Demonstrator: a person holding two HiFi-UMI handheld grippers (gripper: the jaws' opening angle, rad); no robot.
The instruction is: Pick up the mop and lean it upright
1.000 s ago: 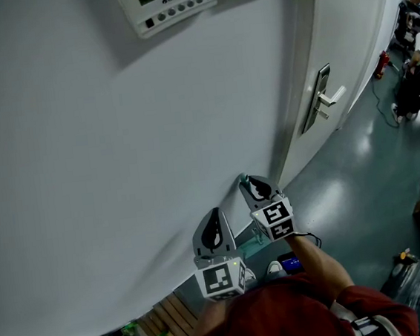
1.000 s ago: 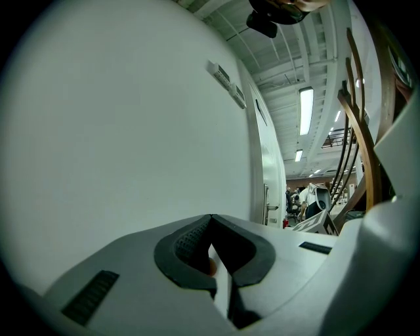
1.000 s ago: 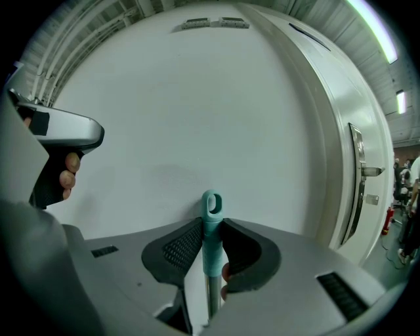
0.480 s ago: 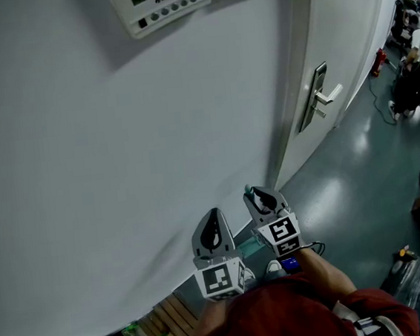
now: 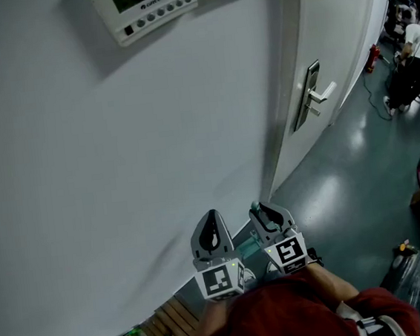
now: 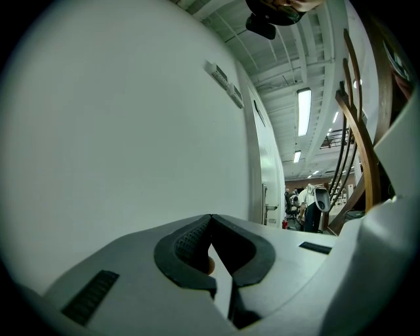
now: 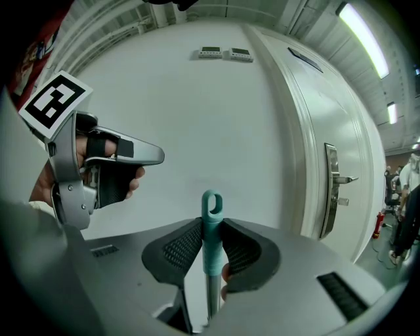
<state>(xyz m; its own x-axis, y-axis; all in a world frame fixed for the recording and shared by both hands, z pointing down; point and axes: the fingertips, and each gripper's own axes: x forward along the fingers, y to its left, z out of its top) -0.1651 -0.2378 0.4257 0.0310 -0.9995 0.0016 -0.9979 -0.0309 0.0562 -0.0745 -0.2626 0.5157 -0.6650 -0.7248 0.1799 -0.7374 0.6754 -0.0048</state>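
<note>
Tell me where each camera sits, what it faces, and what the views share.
Head view: on the person's head, looking steeply down the white wall; shows the left gripper, right gripper and a red shirt.
Left gripper view: on the left gripper, along its shut jaws toward the door; those jaws show.
Right gripper view: on the right gripper, along jaws clamped on the mop handle; the left gripper shows at left.
Shared: all three see wall and door.
</note>
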